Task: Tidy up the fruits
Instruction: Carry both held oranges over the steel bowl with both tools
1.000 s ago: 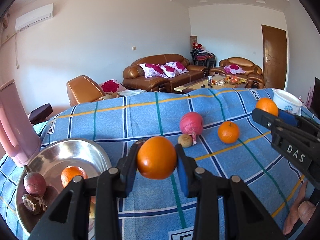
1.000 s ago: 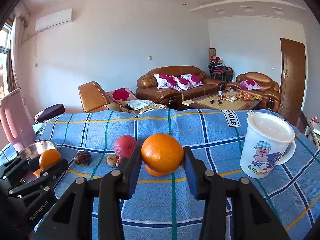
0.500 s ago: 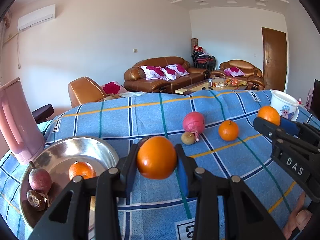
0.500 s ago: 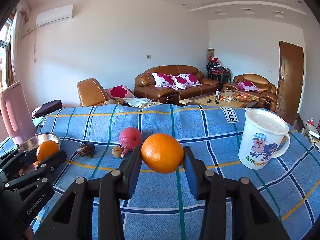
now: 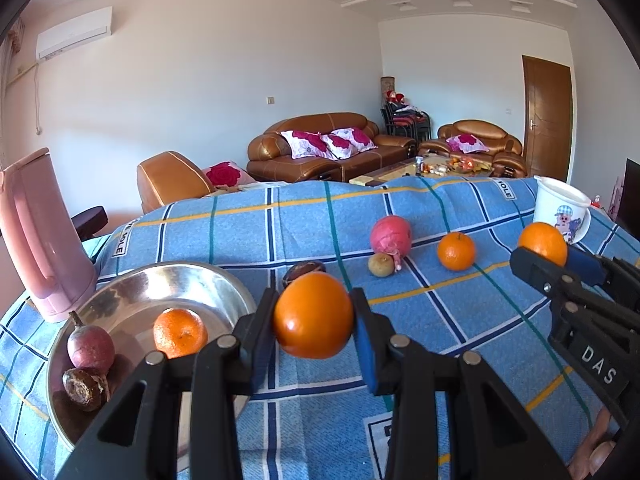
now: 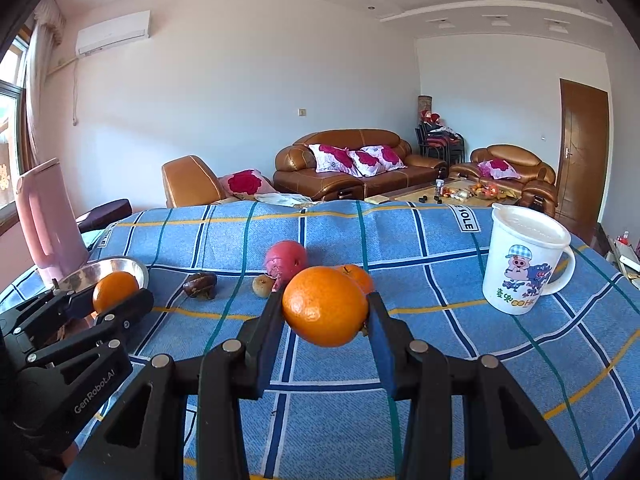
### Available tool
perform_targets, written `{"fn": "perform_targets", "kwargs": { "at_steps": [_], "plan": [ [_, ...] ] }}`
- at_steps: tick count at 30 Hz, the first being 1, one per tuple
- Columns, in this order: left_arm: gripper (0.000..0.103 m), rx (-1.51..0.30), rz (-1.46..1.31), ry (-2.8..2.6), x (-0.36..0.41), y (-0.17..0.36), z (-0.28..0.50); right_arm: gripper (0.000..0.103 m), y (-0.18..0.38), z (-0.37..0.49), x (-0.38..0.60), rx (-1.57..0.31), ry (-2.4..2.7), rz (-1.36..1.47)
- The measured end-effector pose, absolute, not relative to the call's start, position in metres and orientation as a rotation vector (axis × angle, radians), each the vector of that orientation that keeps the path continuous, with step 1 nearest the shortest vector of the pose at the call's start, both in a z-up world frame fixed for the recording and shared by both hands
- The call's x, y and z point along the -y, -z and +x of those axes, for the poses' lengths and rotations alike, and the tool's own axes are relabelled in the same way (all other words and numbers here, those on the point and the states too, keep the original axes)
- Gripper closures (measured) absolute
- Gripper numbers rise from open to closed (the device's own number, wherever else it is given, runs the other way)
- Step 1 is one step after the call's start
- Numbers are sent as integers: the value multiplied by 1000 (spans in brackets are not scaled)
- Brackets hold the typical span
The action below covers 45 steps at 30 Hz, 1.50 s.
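I am gripping one round orange fruit [image 5: 313, 315] in my left gripper [image 5: 314, 318], both black fingers pressing against its sides, and I am holding it above the blue checked cloth [image 5: 460, 320], just right of the shiny round metal bowl [image 5: 216, 280]. That bowl is sitting at the near left of the cloth and is holding a small orange tangerine [image 5: 180, 333], a reddish round fruit with a stem [image 5: 90, 347] and a dark brown wrinkled fruit [image 5: 83, 388].

My right gripper [image 6: 325, 308] is likewise clamping a second round orange fruit [image 6: 325, 305], keeping it lifted off the cloth near the middle. Beyond it, still lying on the cloth, are a loose orange with a short stem [image 5: 456, 250], a pink-red pomegranate-like fruit [image 5: 390, 235], a small tan-brown fruit [image 5: 381, 264] touching it, and a dark brown fruit [image 6: 200, 284] further left.

A white lidded mug with a cartoon pig [image 6: 524, 258] is standing at the right of the cloth, and a tall pink plastic jug [image 5: 40, 232] is standing behind the bowl.
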State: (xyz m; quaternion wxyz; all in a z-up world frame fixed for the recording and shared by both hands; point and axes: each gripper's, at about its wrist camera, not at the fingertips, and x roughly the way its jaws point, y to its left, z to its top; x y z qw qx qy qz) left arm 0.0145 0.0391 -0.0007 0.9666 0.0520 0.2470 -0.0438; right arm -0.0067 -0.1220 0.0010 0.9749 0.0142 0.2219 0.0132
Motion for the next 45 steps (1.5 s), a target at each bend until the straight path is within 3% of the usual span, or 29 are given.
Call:
{"fn": "perform_targets", "kwargs": {
  "at_steps": [22,45],
  "plan": [
    [65,-474,76,76,-82,-7,-6,60,-1,-24,64,-443,-93,13],
    [65,-473,-15,-58,-180,-11,5,60,-6,-6,-30,-427,-237,40]
  ]
}}
